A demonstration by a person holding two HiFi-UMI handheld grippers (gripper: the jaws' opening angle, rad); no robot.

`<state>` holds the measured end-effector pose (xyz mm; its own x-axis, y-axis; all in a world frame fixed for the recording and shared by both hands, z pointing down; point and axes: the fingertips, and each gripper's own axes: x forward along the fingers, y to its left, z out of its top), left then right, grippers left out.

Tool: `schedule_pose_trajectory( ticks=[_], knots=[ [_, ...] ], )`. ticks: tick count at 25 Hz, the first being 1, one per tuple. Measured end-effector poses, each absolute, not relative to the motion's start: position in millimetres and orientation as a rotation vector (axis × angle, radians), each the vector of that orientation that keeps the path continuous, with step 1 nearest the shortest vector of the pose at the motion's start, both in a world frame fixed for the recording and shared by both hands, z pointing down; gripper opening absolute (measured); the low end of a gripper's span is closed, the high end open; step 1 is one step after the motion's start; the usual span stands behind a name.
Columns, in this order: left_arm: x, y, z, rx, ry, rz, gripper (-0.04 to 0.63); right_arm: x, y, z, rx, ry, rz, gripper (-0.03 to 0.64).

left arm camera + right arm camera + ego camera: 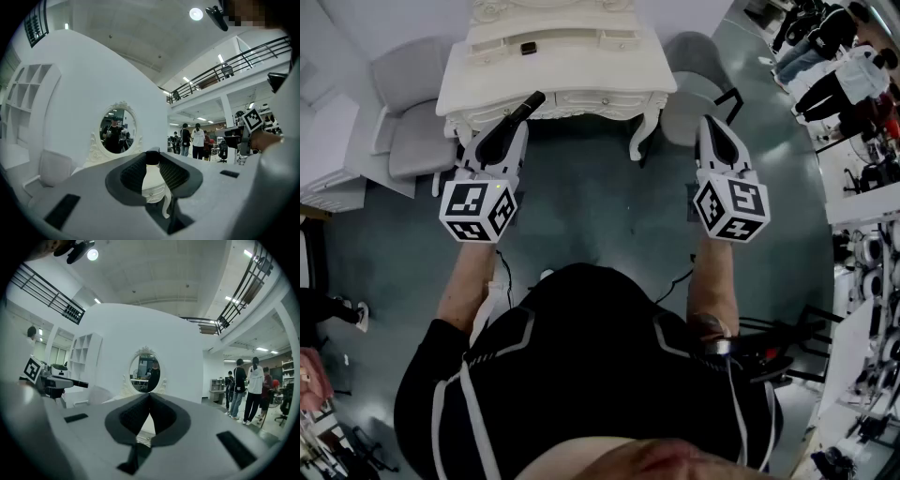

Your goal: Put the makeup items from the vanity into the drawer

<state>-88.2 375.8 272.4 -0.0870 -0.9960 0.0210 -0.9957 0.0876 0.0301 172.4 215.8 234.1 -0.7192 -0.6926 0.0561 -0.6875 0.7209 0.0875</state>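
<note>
We hold both grippers level in front of the white vanity (581, 70), which fills the upper middle of the head view. The left gripper (153, 161) has its jaws well apart but clamped on a black tube (525, 108). In the head view the tube runs along the gripper and pokes out past its tips toward the vanity's front left edge. In the left gripper view it shows as a dark stub pinched between the ribbed pads (133, 176). The right gripper (149, 395) is closed with its tips meeting and nothing between them, and it sits at the right of the head view, just off the vanity's right front leg (639, 141). Each gripper carries its marker cube (478, 208) close to our forearms. On the vanity top, toward the back, lies a small dark rectangular item (529, 48); we cannot tell what kind of makeup it is. The front drawer (605, 99) with its small knobs appears closed. A grey chair (417, 117) stands at the left of the vanity and another grey chair (698, 61) at its right. Both gripper views look across to an oval mirror (146, 373) in an ornate white frame, and several people (246, 390) stand at the right edge of the right gripper view.
</note>
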Motion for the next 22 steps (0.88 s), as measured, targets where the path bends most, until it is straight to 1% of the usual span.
schedule_pose_trajectory(
  ticks=[11, 22],
  knots=[
    [-98, 386, 273, 2.107, -2.283, -0.028, 0.091, 160, 230, 230, 1.132, -2.858, -0.105, 0.005],
    [-136, 399, 284, 2.166, -2.22, -0.036, 0.091, 118, 256, 242, 1.143, -2.814, -0.108, 0.005]
  ],
)
